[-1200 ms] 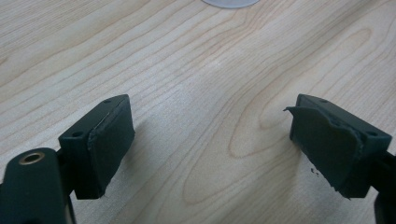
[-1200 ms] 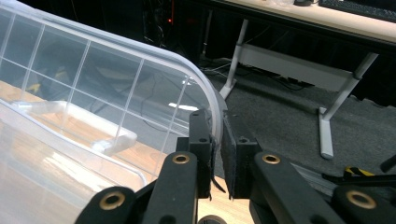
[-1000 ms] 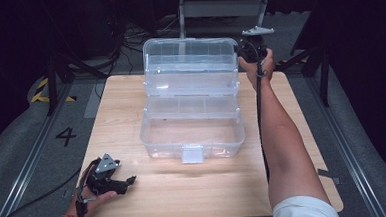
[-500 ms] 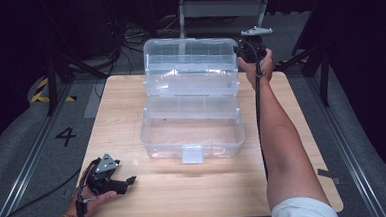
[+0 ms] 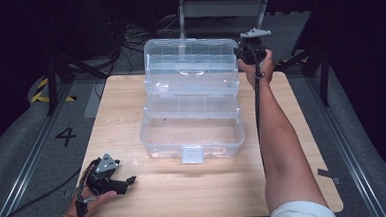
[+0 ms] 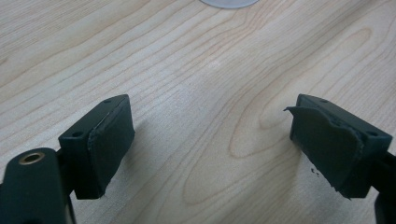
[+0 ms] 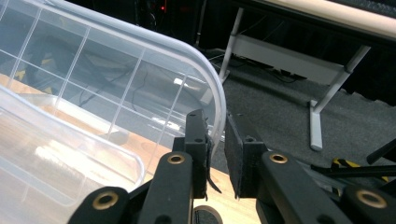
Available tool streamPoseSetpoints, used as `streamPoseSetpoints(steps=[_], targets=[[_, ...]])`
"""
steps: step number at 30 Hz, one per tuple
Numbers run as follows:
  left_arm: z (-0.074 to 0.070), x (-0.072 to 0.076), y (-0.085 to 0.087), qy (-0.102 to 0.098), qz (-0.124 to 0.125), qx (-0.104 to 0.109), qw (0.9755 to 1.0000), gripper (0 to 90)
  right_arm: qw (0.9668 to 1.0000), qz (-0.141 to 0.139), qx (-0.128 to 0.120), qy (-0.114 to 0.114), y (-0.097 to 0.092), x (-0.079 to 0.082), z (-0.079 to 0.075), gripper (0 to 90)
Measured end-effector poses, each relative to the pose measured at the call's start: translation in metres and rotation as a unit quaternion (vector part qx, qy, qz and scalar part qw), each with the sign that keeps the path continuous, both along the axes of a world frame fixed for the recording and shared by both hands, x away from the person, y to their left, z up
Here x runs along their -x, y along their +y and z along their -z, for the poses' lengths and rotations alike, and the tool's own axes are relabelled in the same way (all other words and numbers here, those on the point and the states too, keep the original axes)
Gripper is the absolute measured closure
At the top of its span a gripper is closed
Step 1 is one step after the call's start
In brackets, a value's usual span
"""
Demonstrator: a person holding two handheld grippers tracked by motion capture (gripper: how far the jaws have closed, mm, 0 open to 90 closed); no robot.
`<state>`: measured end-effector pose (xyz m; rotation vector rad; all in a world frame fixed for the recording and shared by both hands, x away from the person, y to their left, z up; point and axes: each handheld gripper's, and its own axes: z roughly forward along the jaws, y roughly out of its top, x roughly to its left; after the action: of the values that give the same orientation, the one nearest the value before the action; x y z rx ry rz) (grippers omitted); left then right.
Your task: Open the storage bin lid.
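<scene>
A clear plastic box stands mid-table with its lid swung up at the back. My right gripper is at the lid's right edge, held by a hand on an outstretched arm. In the right gripper view the lid's rim runs down between the two pads of that gripper. The jaws have just been opening a little, and a thin gap shows beside the rim. My left gripper rests low at the table's front left. Its jaws stand wide apart over bare wood.
The wooden table has free room in front of and beside the box. Behind the table stand a grey metal frame and cables on the dark floor. A cable trails off the front-left corner.
</scene>
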<state>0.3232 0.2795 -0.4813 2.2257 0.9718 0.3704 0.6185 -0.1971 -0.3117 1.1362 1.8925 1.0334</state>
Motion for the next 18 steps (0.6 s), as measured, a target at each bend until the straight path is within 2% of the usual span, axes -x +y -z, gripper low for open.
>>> streamPoseSetpoints(steps=[2, 4, 7, 9, 18], targets=[[0.0000, 0.0000, 0.0000, 0.000, 0.000, 0.000, 1.0000, 14.1, 1.0000, 0.002, -0.005, 0.006, -0.0007, -0.0005, 0.0012, 78.9], [0.0000, 0.0000, 0.0000, 0.000, 0.000, 0.000, 1.0000, 14.1, 0.9999, 0.002, -0.002, 0.011, -0.0015, -0.0007, 0.0022, 82.1], [0.0000, 0.0000, 0.0000, 0.000, 0.000, 0.000, 1.0000, 14.1, 0.9999, -0.002, -0.007, 0.013, -0.0035, 0.0006, 0.0026, 85.9], [0.0001, -0.0001, -0.0001, 0.000, 0.000, 0.000, 1.0000, 14.1, 0.9999, -0.004, -0.002, 0.013, -0.0044, 0.0014, 0.0021, 87.0], [0.0000, -0.0003, -0.0002, 0.001, 0.002, -0.001, 1.0000, 13.9, 0.9997, -0.021, -0.002, 0.012, -0.0053, 0.0085, -0.0004, 87.9]])
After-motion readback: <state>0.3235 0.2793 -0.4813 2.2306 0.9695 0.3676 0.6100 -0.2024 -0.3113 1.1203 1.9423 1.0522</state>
